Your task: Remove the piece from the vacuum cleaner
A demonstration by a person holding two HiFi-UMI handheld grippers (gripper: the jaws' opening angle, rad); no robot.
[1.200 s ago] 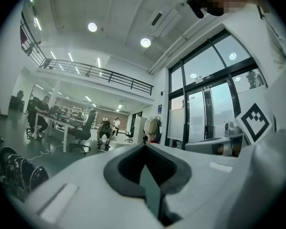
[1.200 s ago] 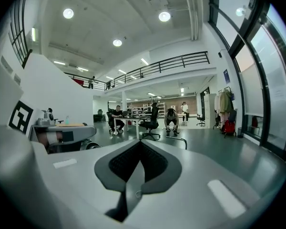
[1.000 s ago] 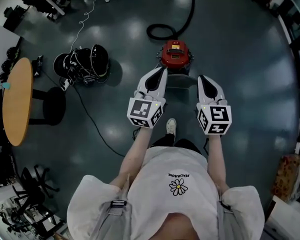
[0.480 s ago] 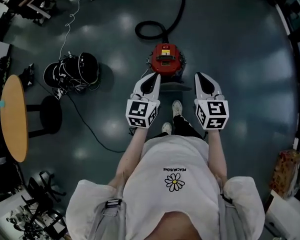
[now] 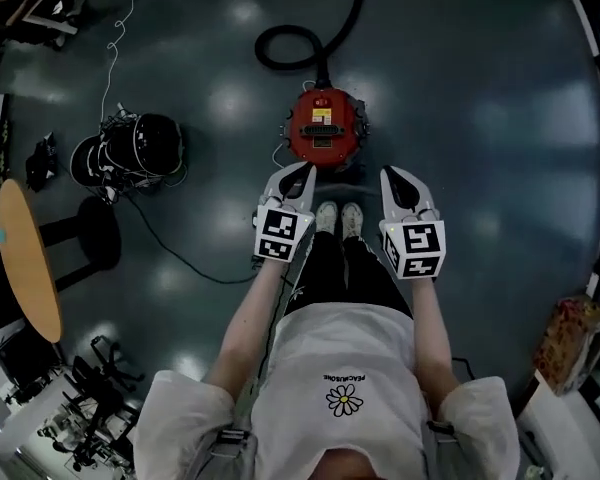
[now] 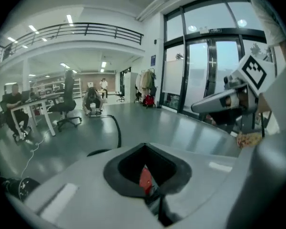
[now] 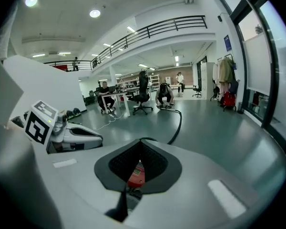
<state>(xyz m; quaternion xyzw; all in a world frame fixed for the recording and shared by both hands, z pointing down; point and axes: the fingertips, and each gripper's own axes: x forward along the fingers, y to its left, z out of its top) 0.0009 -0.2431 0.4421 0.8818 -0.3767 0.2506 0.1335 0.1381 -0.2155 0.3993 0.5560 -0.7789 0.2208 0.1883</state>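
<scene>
Red vacuum cleaner (image 5: 322, 128), hose (image 5: 310, 38) curling away behind it. Just this side of it hover the left gripper (image 5: 303, 171) and right gripper (image 5: 393, 175), both jaws pressed together on nothing.

The glossy dark grey floor (image 5: 480, 118) mirrors the ceiling lights in pale patches. On it stands the red vacuum cleaner (image 5: 323, 128), round-bodied and seen from above. Its black hose (image 5: 310, 40) loops on the floor just beyond it and runs off toward the top edge. On the near side of the vacuum cleaner, just beside it, stand the person's two light shoes (image 5: 338, 218), side by side. Well apart to the left of the vacuum cleaner sits a black bundle of gear and cables (image 5: 135, 148); a thin black cable (image 5: 185, 263) trails from it across the floor. Farther left stand a black stool (image 5: 95, 230) and a round wooden table (image 5: 28, 258).
</scene>
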